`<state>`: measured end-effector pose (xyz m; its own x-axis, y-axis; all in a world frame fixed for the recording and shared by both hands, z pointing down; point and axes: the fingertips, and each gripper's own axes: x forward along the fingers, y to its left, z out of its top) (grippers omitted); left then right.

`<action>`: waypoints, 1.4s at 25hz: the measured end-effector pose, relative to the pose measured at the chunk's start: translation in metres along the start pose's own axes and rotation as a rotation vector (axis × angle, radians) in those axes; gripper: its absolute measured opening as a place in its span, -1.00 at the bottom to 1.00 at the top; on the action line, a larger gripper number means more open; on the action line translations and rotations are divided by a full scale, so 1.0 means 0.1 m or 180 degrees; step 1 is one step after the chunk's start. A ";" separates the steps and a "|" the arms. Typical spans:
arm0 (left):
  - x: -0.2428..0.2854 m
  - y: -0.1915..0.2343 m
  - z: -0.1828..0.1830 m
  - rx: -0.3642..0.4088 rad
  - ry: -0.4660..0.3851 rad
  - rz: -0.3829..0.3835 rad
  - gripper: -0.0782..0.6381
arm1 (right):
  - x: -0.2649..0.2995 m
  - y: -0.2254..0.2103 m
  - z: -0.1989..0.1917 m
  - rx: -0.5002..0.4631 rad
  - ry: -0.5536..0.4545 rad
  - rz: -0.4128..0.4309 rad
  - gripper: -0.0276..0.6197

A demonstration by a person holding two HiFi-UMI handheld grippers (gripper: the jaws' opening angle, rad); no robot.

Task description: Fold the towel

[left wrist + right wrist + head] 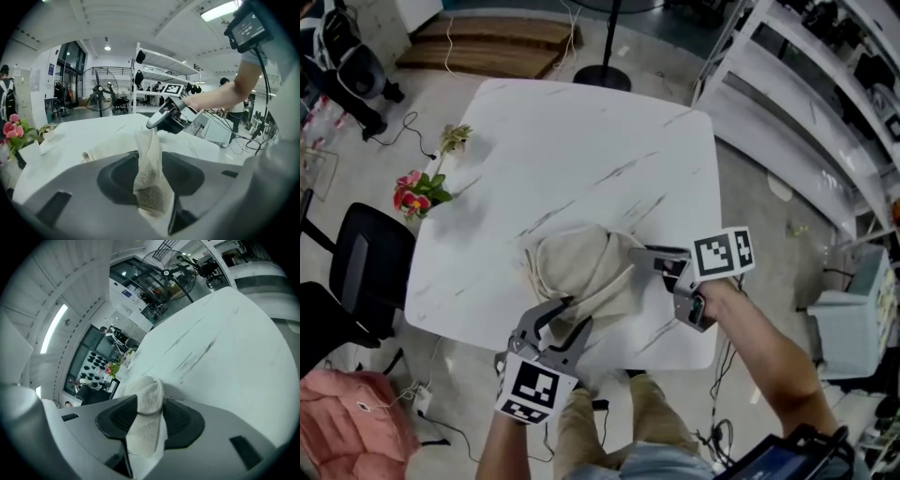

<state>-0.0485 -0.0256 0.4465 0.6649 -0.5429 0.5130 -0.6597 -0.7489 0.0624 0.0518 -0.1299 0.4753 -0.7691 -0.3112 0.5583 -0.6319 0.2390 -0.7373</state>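
Two firm pinches on towel (pixel 577 267) by left gripper (pixel 567 319) and right gripper (pixel 649 255), atop marbled table (pixel 581 141); possibly metal shelving (pixel 806 84) right.

Towel (pixel 581 267) lies bunched on table (pixel 581 141) (toward the near edge). Left gripper (pixel 565 323) meets its near side, right gripper (pixel 645 253) its right corner.

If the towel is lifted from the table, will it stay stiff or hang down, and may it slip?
Probably floppy: the towel lies bunched in soft folds on the table. Its rough weave, pinched in the left gripper and the right gripper, likely resists slipping. It seems light, so pushing may crumple it.
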 end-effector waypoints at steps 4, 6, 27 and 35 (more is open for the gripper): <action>0.03 -0.02 -0.09 -0.0142 0.0105 -0.0152 -0.34 | 0.01 0.17 0.09 -0.0065 0.0051 -0.0003 -0.82; 0.00 0.00 -0.10 -0.0249 0.0068 -0.0170 -0.37 | 0.00 0.27 0.17 -0.0318 0.0072 -0.0075 -0.81; -0.52 0.15 -0.58 -0.1812 -0.0482 0.0174 -0.55 | 1.15 1.08 0.50 -0.0325 0.0329 0.0015 -0.82; -0.63 0.18 -0.67 -0.1958 -0.0515 0.0171 -0.55 | 1.81 1.37 0.11 -0.1165 0.0863 0.0322 -0.28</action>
<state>-0.1259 0.0206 0.4726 0.6381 -0.6601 0.3963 -0.7421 -0.3901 0.5451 -0.1732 -0.1634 0.4712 -0.7952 -0.0297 0.6056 -0.5072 0.5798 -0.6377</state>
